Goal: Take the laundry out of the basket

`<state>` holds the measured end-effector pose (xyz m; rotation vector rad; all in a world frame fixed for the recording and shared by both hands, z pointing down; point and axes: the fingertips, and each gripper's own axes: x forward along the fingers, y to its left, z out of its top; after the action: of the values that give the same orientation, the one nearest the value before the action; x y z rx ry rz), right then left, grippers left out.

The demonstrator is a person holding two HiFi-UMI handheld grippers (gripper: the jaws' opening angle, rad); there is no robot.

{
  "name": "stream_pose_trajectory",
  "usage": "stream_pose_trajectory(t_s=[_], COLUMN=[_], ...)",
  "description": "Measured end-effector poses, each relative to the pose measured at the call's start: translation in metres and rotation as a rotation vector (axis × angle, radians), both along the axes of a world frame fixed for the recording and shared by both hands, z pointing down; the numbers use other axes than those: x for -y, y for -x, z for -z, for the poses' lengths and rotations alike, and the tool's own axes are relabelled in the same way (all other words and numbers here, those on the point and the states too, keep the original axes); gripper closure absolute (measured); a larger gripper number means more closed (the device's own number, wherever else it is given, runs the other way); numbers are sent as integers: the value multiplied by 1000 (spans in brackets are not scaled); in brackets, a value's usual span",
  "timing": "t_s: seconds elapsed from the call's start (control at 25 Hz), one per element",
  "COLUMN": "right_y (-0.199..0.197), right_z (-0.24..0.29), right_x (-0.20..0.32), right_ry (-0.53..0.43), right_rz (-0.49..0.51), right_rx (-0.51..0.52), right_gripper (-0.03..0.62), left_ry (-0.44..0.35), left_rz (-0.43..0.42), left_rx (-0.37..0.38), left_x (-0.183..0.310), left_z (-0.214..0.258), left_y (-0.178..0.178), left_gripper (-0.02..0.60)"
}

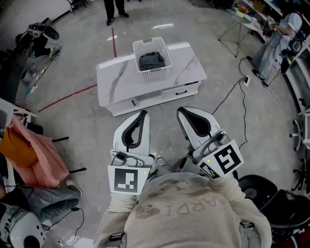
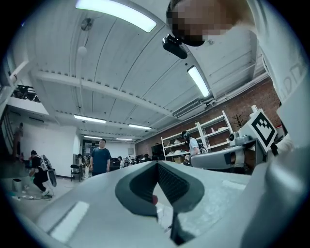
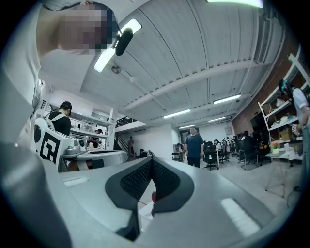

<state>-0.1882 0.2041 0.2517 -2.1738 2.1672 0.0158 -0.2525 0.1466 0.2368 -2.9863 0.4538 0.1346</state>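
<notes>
A white slatted laundry basket [image 1: 160, 72] stands on a low white marble-look table [image 1: 116, 77] in the upper middle of the head view. Dark grey laundry [image 1: 151, 60] lies bunched inside it. Both grippers are held close to the person's chest, well short of the table and pointing toward it. My left gripper [image 1: 142, 114] has its jaws pressed together at the tips, empty. My right gripper [image 1: 180, 111] is likewise shut and empty. In the left gripper view the left gripper [image 2: 157, 164] points up at the room; in the right gripper view the right gripper [image 3: 151, 161] does the same.
A pink cloth [image 1: 36, 157] hangs over a rack at the left. A black cable [image 1: 237, 94] runs across the floor right of the table. A black stool [image 1: 259, 186] stands at the lower right. A person [image 1: 115, 9] stands beyond the table, another person [image 1: 281, 36] at the far right.
</notes>
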Motion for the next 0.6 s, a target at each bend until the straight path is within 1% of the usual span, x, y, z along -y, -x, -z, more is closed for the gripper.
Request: stream_pose_trajectory(t_s=[0.2, 0.36, 0.6], right_y=[7, 9, 11], right_z=[1, 3, 2], right_x=[-21, -43, -65], right_ry=[13, 21, 12], right_rz=[25, 32, 26], right_rx=[-16, -37, -55], right_gripper=[566, 568, 567], left_ry=[-38, -45, -2], left_rz=[52, 59, 33], left_rx=[-14, -21, -67], left_x=[-17, -38, -60], left_z=[9, 11, 16], left_y=[10, 10, 10], left_gripper=[581, 581, 581])
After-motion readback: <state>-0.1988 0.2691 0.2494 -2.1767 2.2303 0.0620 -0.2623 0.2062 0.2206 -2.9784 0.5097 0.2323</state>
